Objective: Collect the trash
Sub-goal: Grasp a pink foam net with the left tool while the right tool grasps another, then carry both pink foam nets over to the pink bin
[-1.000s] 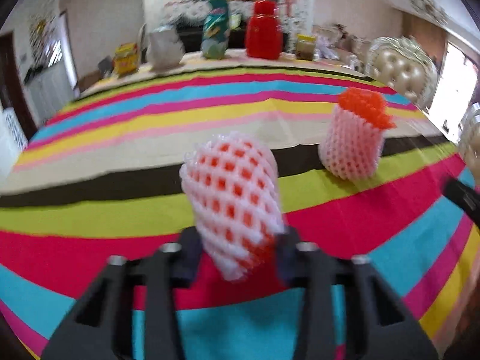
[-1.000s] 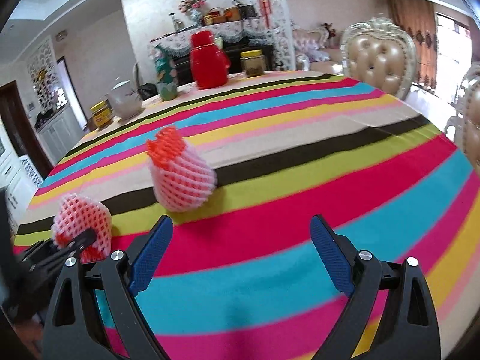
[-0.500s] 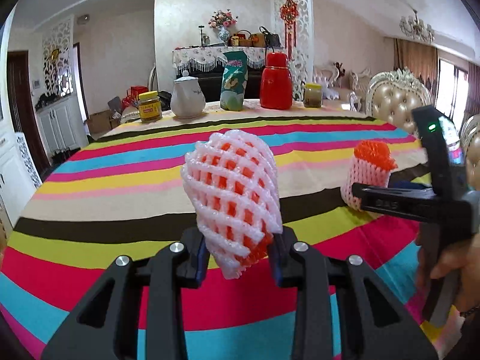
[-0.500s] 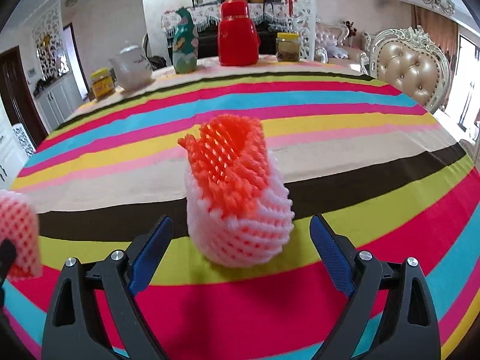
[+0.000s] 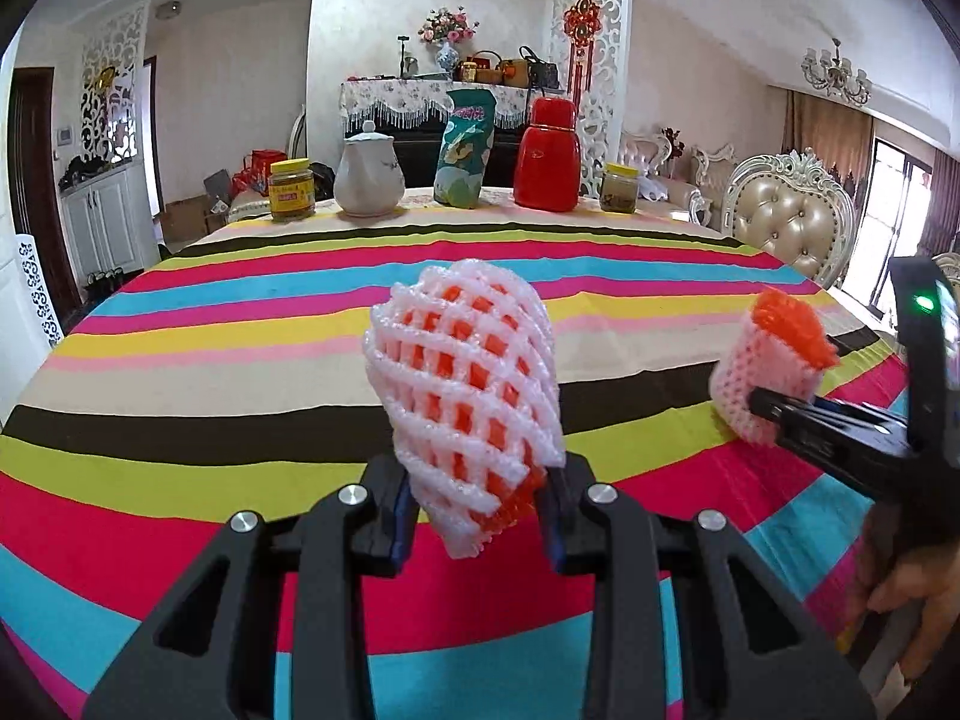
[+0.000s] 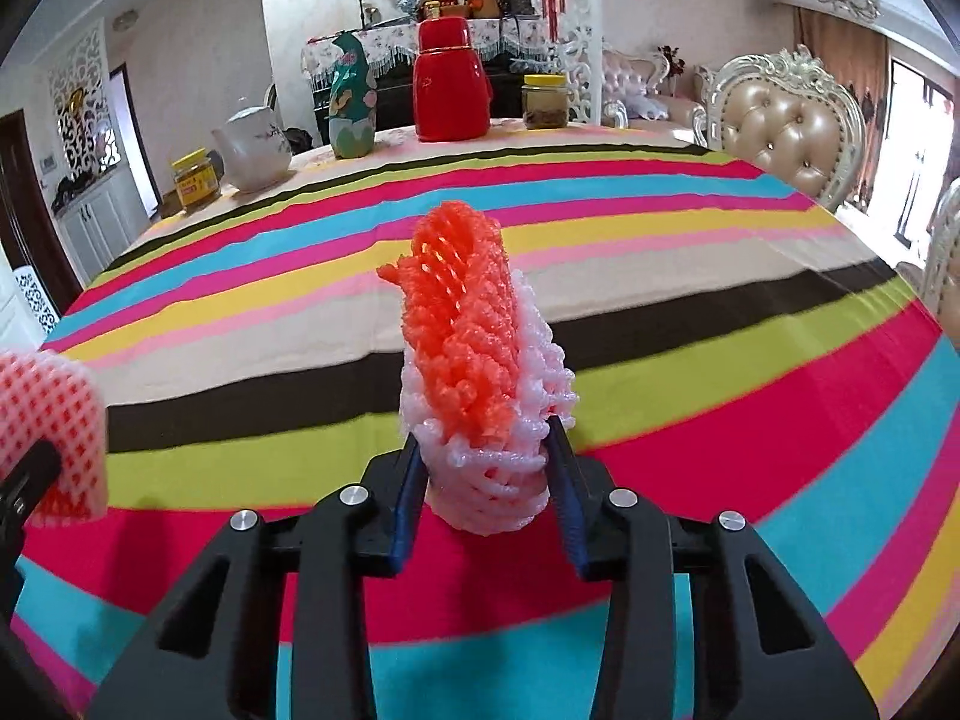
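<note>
Right gripper (image 6: 489, 468) jaws just closed, pinching the upright net (image 6: 480, 372) at its base; left gripper (image 5: 480, 501) pinches the other net (image 5: 465, 396), tilted.

A home dining room: striped tablecloth (image 5: 240, 324), tufted ornate chair (image 5: 786, 216), chandelier (image 5: 837, 75), lace-draped sideboard (image 5: 414, 99) with flowers (image 5: 447, 30).

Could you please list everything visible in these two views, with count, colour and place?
striped tablecloth: one, multicoloured, covering the table
white-and-orange foam fruit nets: two, one in the left grip, one in the right
yellow-lidded glass jars: two, far edge, one at the left end, one at the right
white ceramic teapot: one, far edge
green snack bag: one, far edge
red thermos flask: one, far edge
beige tufted chair: one, right of the table
left hand-held gripper: black, shut on a net
right hand-held gripper: black, just closed on the other net
</note>
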Demonstrator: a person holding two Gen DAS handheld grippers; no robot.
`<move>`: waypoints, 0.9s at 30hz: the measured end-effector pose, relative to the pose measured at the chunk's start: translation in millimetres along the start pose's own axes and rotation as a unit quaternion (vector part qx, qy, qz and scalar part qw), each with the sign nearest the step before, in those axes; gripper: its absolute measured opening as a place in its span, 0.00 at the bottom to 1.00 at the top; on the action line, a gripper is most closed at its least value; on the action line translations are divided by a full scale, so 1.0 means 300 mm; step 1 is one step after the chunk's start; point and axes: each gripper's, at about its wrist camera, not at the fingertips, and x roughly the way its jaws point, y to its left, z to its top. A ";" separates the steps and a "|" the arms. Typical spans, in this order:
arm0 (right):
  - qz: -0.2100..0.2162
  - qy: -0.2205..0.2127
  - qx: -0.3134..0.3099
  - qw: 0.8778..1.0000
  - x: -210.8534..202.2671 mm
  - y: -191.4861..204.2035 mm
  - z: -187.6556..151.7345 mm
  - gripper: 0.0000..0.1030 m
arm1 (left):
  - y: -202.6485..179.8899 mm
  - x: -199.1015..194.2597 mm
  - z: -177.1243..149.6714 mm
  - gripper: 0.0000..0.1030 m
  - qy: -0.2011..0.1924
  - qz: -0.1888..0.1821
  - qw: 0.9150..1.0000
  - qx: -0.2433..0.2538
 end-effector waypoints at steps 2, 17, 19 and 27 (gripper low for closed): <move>-0.001 -0.003 0.003 1.000 -0.031 0.001 -0.017 0.38 | 0.008 0.012 -0.002 0.31 0.009 -0.008 1.000 -0.004; -0.010 -0.039 0.031 0.999 -0.316 0.010 -0.207 0.38 | -0.096 0.009 -0.031 0.31 0.018 -0.100 0.993 0.065; -0.011 -0.045 0.042 0.998 -0.349 -0.002 -0.228 0.38 | -0.108 0.006 -0.034 0.31 0.020 -0.114 0.991 0.069; -0.022 -0.068 0.049 0.996 -0.469 -0.018 -0.286 0.38 | -0.164 -0.084 -0.026 0.31 -0.017 -0.182 0.979 0.089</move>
